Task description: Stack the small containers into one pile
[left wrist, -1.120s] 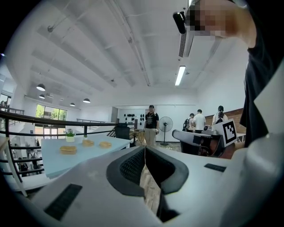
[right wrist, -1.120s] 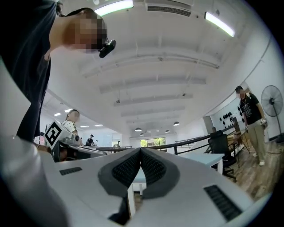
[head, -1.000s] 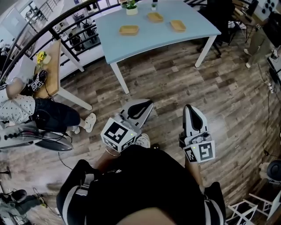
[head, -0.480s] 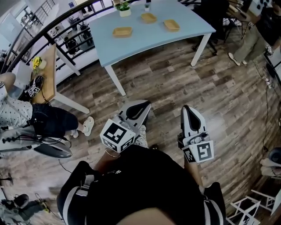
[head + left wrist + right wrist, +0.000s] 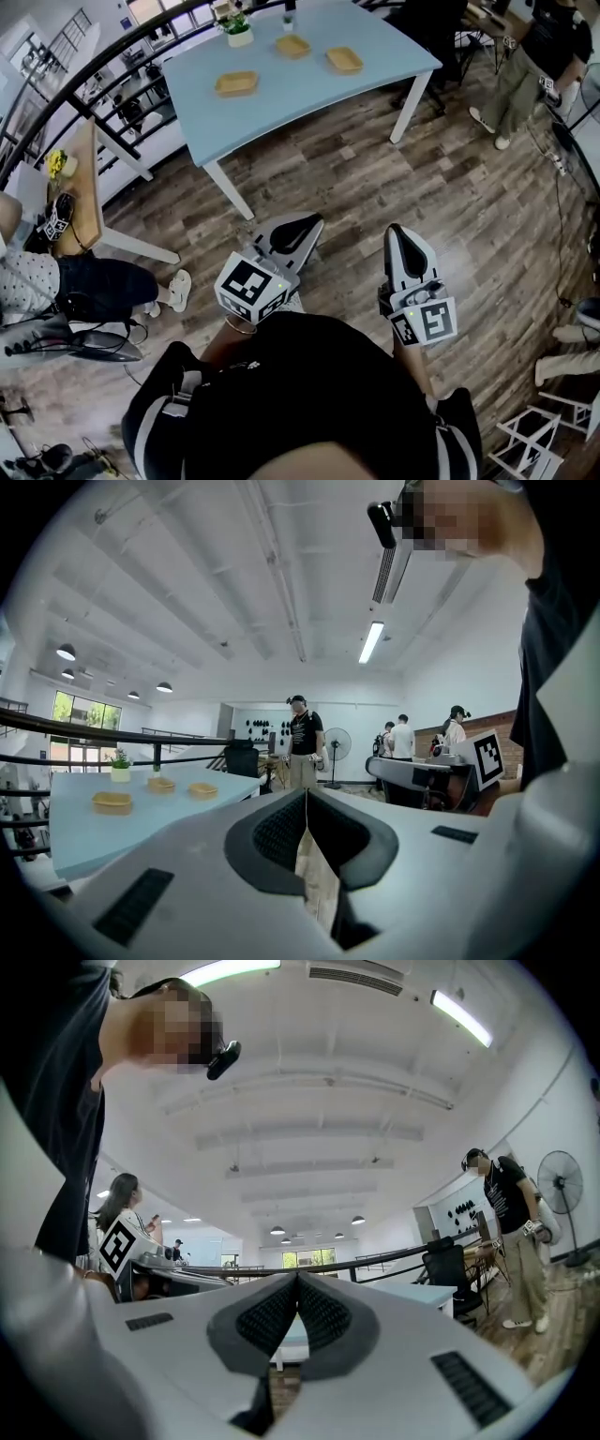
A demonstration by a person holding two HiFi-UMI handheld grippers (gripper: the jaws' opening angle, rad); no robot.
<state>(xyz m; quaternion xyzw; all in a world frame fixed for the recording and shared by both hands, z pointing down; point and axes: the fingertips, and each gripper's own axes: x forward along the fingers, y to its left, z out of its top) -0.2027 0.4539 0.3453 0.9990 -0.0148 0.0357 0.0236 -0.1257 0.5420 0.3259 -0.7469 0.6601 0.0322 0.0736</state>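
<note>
Three small tan containers (image 5: 236,83), (image 5: 292,46), (image 5: 344,60) lie apart on a light blue table (image 5: 309,94) far ahead of me. In the left gripper view the same containers (image 5: 112,802), (image 5: 161,784), (image 5: 202,789) show at the left on the table (image 5: 75,841). My left gripper (image 5: 307,223) and right gripper (image 5: 401,229) are held low over the wooden floor, well short of the table. The left gripper (image 5: 305,795) is shut with nothing in it. The right gripper (image 5: 297,1277) is also shut and holds nothing.
A potted plant (image 5: 238,32) and a small bottle (image 5: 289,11) stand at the table's far edge. A seated person (image 5: 56,281) and a wooden desk (image 5: 82,187) are at the left. A standing person (image 5: 527,56) is at the upper right. A black railing (image 5: 112,66) curves behind the table.
In the head view the table and containers have drifted left and a standing person has come into view at the upper right. Both grippers keep the same pose, shut.
</note>
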